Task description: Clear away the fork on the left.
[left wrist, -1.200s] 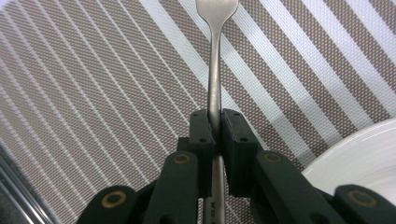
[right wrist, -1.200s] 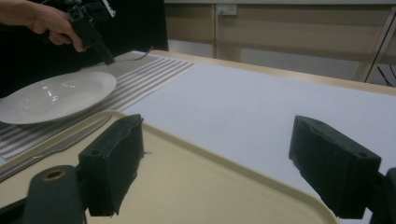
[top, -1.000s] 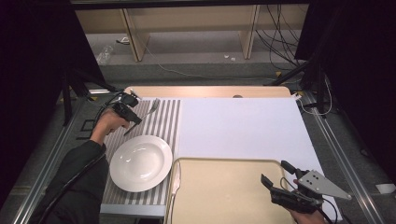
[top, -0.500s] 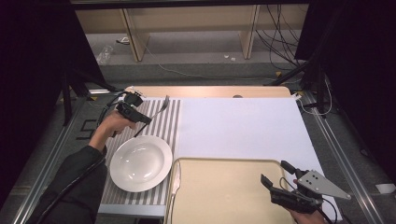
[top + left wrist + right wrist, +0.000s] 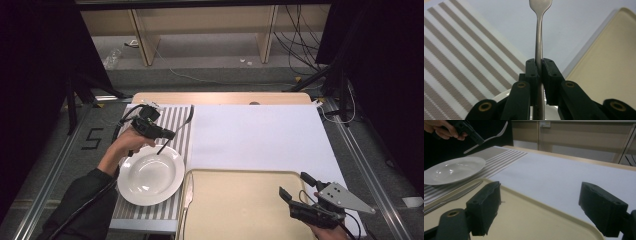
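Note:
My left gripper [image 5: 167, 134] is shut on the handle of a metal fork [image 5: 179, 128], held in the air over the striped placemat [image 5: 176, 120] just beyond the white plate [image 5: 151, 175]. In the left gripper view the fork [image 5: 539, 37] runs up between the closed pads, tines at the top. The right gripper view shows the same fork [image 5: 489, 137] aloft at the far left. My right gripper [image 5: 295, 186] rests open over the near right corner of the beige tray [image 5: 240, 200], nothing between its fingers [image 5: 484, 207].
A knife [image 5: 188, 196] lies along the tray's left edge, next to the plate. A white mat [image 5: 260, 135] covers the table's middle and right. Beyond the table's far edge are floor, cables and wooden shelving.
The left gripper has lifted the fork and carried it right, from the placemat's far left toward its right side. The right gripper has stayed put.

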The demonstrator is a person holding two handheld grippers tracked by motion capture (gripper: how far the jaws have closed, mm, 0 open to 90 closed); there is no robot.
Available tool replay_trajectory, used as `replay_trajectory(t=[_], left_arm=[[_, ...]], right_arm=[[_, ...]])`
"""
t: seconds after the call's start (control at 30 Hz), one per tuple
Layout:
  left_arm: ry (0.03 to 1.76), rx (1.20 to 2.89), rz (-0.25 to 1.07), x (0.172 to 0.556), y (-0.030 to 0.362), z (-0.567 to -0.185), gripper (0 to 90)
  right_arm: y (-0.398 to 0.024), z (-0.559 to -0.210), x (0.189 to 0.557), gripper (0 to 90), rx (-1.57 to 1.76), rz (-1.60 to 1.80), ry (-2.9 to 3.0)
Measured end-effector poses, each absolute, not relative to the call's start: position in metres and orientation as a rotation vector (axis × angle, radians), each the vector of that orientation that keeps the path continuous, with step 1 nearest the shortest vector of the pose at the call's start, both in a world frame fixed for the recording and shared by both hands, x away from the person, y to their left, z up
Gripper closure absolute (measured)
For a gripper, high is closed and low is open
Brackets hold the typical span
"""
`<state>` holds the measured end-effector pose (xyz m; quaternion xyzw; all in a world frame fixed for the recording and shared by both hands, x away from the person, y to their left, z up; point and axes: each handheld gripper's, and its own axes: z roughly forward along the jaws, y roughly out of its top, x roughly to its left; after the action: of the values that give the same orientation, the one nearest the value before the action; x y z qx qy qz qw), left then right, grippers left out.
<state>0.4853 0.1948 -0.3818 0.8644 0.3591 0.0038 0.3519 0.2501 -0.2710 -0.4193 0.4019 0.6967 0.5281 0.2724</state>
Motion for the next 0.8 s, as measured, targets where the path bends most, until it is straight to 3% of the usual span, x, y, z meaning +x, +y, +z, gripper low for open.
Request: replay_trajectory(t=[0.8], left_arm=[[0.672,2.296,-0.066,0.408,0.137,-0.388,82.9]], right_arm=[[-0.270,-0.419,0.250,18.8,1.082,1.417,1.878]])
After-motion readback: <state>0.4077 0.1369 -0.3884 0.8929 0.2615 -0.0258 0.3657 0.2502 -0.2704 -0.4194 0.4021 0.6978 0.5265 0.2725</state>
